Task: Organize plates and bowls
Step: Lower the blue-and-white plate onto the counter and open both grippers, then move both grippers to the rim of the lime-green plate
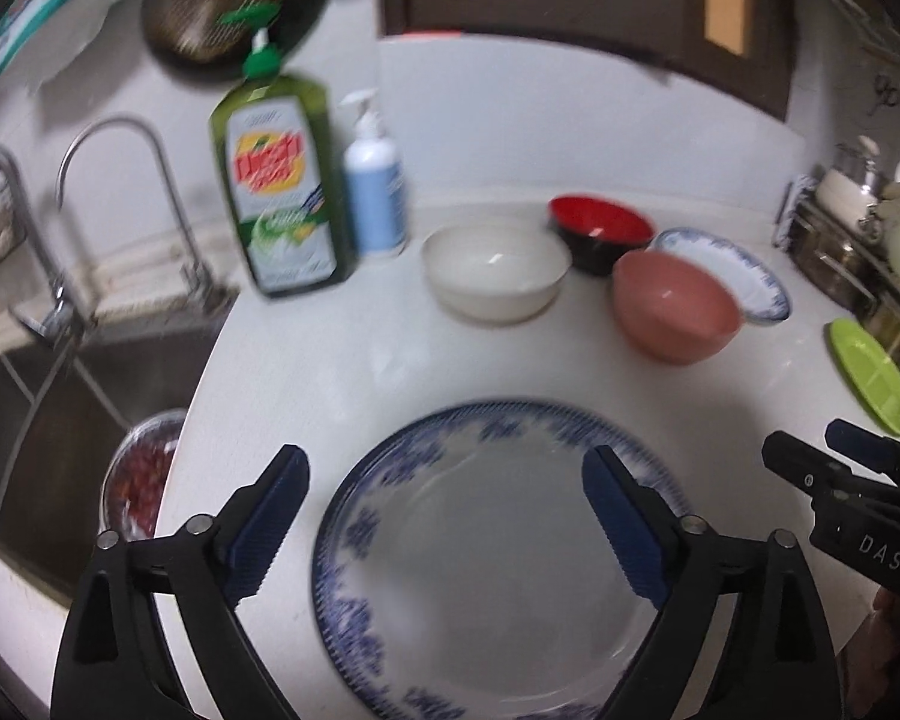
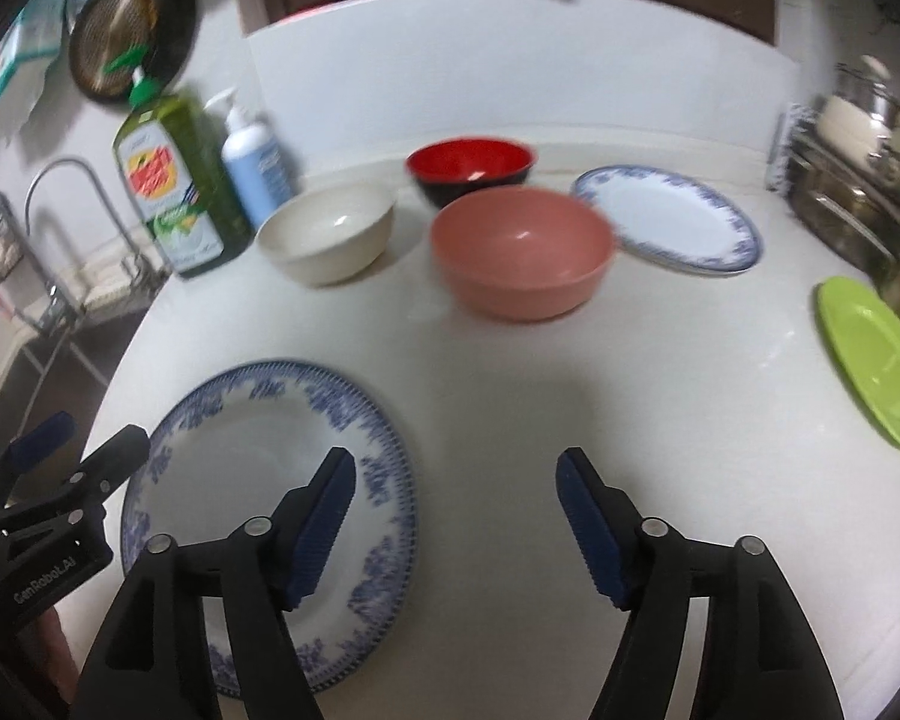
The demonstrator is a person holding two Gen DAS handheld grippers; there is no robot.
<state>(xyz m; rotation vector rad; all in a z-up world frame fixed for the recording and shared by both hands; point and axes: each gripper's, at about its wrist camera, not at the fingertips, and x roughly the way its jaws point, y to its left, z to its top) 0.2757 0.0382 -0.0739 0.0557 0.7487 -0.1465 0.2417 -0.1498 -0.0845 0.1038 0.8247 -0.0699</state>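
Plate: large blue-patterned plate [image 1: 486,558] flat on the table [image 1: 342,372]
Left tongs [image 1: 444,516]: apart, above the plate, gripping nothing
Right tongs [image 2: 456,516]: apart, empty, just right of the plate

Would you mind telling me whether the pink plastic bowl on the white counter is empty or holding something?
Empty. The pink plastic bowl stands upright on the white counter, and its inside shows only bare pink surface.

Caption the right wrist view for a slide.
Open right hand-held gripper above counter; large blue-patterned plate below left, pink bowl ahead.
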